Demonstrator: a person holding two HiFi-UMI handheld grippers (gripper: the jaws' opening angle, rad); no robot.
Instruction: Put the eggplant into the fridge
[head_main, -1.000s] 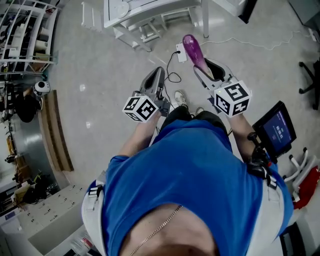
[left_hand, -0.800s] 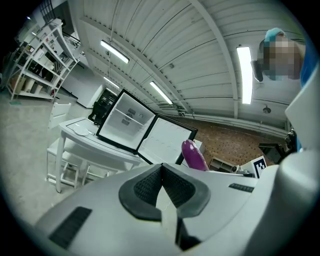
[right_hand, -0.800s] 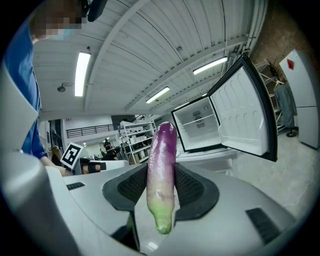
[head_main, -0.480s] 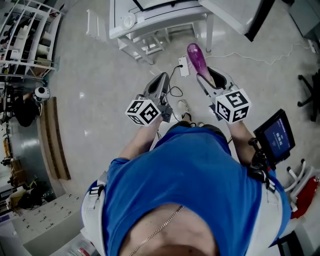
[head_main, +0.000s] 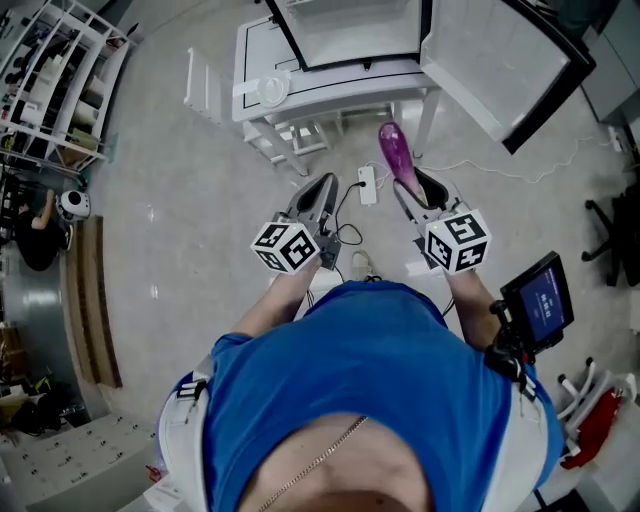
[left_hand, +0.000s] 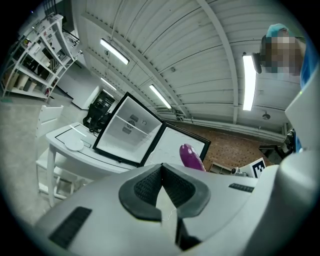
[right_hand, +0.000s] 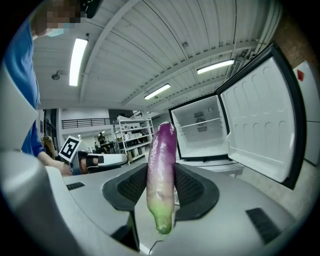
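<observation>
Two claws are seen: the right claw (right_hand: 160, 189) is clamped on the eggplant (right_hand: 161, 160) near its green end, and the left claw (left_hand: 161, 186) is closed on nothing. The fridge (right_hand: 199, 131) on the white table (head_main: 330, 88) is well apart, its door (right_hand: 260, 130) swung open. Gripped low, the eggplant could be tilted loose or knocked against the door. Only the head view shows the power strip (head_main: 367, 185) on the floor.

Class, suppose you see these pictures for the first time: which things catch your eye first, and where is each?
The purple eggplant stands out, clamped in the right gripper and pointing toward the fridge. That fridge sits ahead on a white table, its door swung wide open to the right. The left gripper is shut on nothing.
</observation>
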